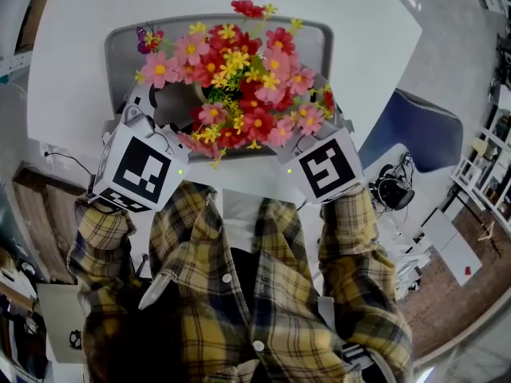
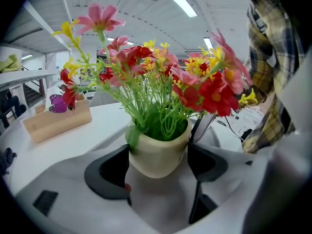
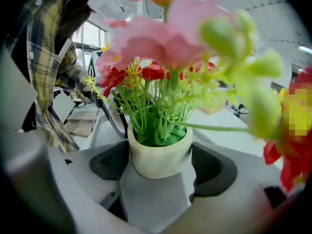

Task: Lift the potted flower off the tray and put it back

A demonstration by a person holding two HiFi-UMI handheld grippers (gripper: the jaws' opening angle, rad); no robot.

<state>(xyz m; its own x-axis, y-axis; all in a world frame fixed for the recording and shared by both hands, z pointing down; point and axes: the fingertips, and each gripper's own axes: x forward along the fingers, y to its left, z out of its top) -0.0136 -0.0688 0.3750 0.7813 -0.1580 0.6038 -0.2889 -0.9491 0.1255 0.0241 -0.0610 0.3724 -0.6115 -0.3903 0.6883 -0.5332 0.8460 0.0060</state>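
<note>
Head view: L+R tools (image 1: pixel 142 112) (image 1: pixel 313 138) on pot (image 2: pixel 157 155)

Office-like workroom, white table (image 1: pixel 72 70), blue chair (image 1: pixel 427 130), open shelving (image 1: pixel 493 162), ceiling strip lights (image 2: pixel 180 0)

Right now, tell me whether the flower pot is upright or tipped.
Upright: the flower pot shows a near-level rim in both gripper views, its stems rising straight up.
</note>
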